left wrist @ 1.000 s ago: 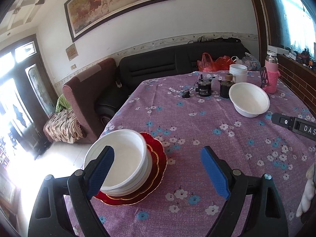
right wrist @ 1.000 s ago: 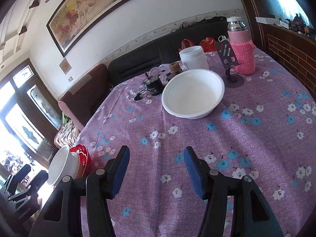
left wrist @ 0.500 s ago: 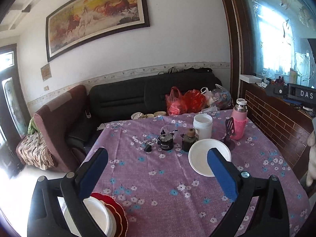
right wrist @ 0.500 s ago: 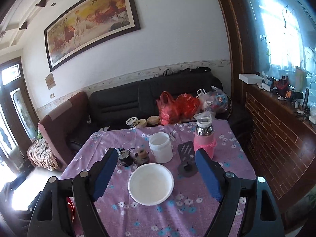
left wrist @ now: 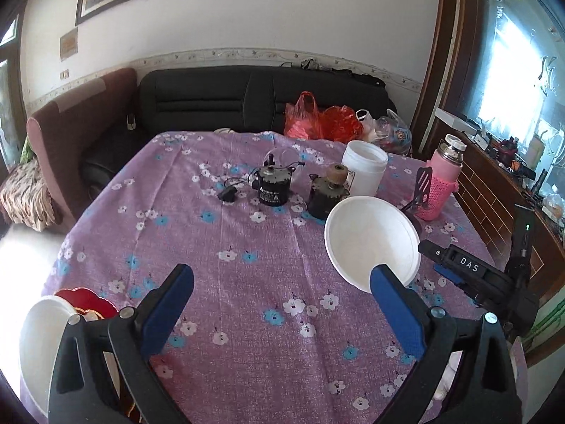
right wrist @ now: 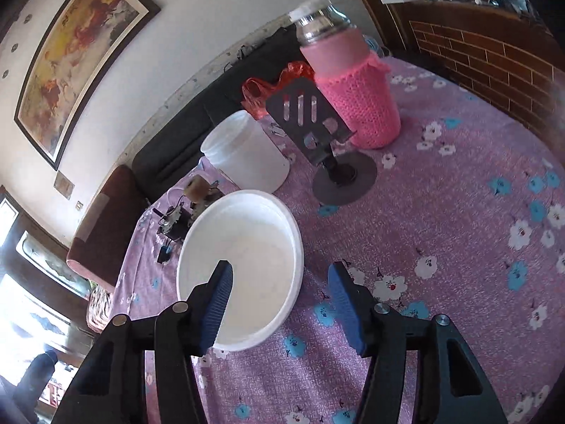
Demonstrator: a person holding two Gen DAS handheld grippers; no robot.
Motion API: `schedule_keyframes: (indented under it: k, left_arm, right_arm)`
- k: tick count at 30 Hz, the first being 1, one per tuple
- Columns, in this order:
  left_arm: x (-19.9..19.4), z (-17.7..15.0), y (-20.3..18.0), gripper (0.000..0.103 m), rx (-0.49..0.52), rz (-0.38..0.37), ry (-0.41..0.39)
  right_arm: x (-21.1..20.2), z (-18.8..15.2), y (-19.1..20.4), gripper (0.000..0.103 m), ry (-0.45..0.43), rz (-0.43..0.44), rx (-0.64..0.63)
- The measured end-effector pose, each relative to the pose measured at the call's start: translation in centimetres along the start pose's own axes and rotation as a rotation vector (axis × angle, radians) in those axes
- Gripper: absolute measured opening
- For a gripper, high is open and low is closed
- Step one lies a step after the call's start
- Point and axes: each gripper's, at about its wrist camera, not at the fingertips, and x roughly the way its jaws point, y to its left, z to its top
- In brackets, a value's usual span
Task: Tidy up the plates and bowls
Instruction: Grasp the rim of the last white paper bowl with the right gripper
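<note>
Left wrist view, left to right: white bowl stack [left wrist: 39, 346] on red scalloped plates [left wrist: 88, 300] at table's near-left edge; left gripper [left wrist: 282, 312] wide open, holding nothing; round white plastic bowl [left wrist: 370, 236] on purple floral tablecloth [left wrist: 247, 282]. Right gripper [right wrist: 279, 304] open, empty, straddling bowl's near rim, left finger [right wrist: 217, 304] over bowl interior.

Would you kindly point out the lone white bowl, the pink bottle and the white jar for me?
white bowl [right wrist: 247, 247]: right wrist view, on its inner bottom.
pink bottle [right wrist: 356, 106]: right wrist view, on its knitted sleeve.
white jar [left wrist: 363, 173]: left wrist view, on its side wall.
</note>
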Motion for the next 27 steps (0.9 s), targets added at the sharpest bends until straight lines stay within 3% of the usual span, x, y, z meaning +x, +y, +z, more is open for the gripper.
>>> schedule_keyframes:
  k: [5, 9, 13, 19, 23, 27]
  left_arm:
    - [3.7, -0.2, 0.8, 0.100, -0.085, -0.042, 0.076]
    - [7.5, -0.3, 0.2, 0.100, -0.167, -0.122, 0.119]
    - [11.1, -0.1, -0.8, 0.100, -0.212, -0.128, 0.155]
    - [14.3, 0.1, -2.0, 0.100, -0.215, -0.123, 0.163]
    - [15.8, 0.1, -2.3, 0.096, -0.218, -0.135, 0.187]
    - [16.9, 0.5, -2.0, 0.090, -0.226, -0.142, 0.205]
  right_arm:
    - [2.9, -0.8, -1.6, 0.061, 0.048, 0.032, 0.028]
    - [4.2, -1.2, -1.7, 0.061, 0.084, 0.053, 0.022]
    - [5.0, -1.4, -1.3, 0.061, 0.095, 0.052, -0.001]
    - [5.5, -1.5, -1.9, 0.043, 0.113, 0.064, 0.021]
    - [5.8, -1.4, -2.1, 0.024, 0.128, 0.079, 0.037]
    - [5.8, -1.5, -1.8, 0.018, 0.152, 0.092, 0.030]
